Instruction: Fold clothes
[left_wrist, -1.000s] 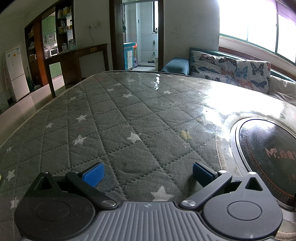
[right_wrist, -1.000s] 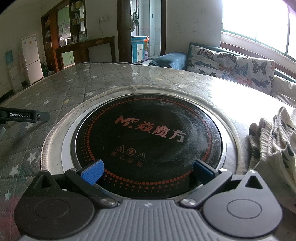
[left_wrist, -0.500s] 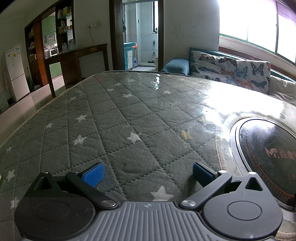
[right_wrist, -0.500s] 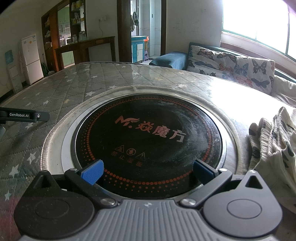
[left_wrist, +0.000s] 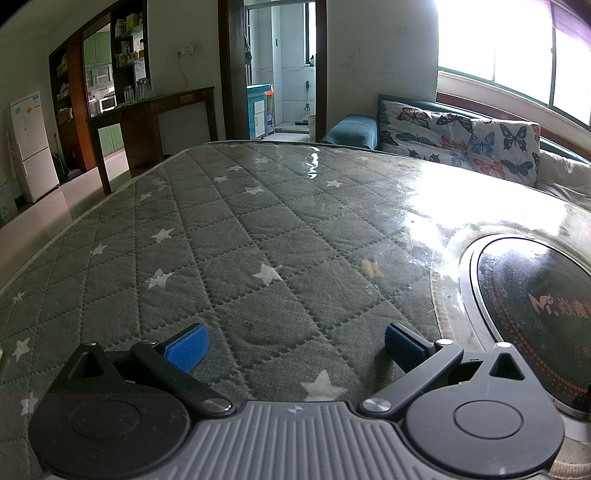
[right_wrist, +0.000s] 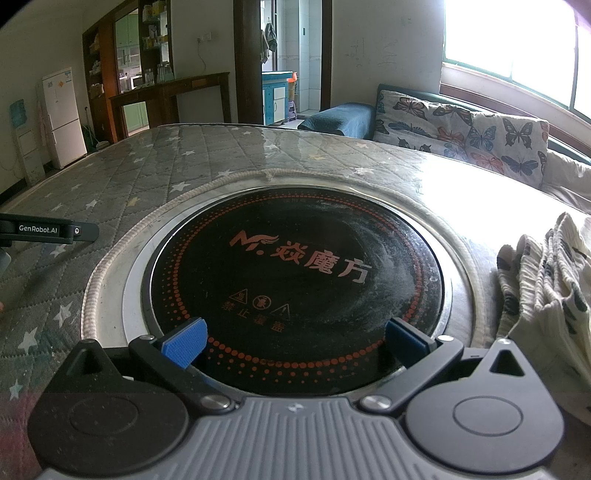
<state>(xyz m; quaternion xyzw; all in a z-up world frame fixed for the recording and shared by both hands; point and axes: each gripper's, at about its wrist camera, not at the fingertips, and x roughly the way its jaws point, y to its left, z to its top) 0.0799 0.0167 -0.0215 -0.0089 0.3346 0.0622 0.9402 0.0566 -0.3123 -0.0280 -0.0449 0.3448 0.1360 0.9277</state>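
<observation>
A crumpled cream garment with dark spots (right_wrist: 546, 291) lies at the right edge of the right wrist view, on the table beside the cooktop. My right gripper (right_wrist: 295, 341) stands open low over the black round cooktop (right_wrist: 295, 273), left of the garment and holding nothing. My left gripper (left_wrist: 295, 343) is open over the grey star-quilted table cover (left_wrist: 229, 236), empty. No garment shows in the left wrist view. One finger of the left gripper (right_wrist: 48, 229) pokes in at the left of the right wrist view.
The black round cooktop (left_wrist: 535, 295) is set into the table at the right of the left wrist view. A butterfly-print sofa (right_wrist: 465, 129) runs behind the table under bright windows. A white fridge (right_wrist: 62, 118) and dark wooden shelves (right_wrist: 122, 74) stand at the far left.
</observation>
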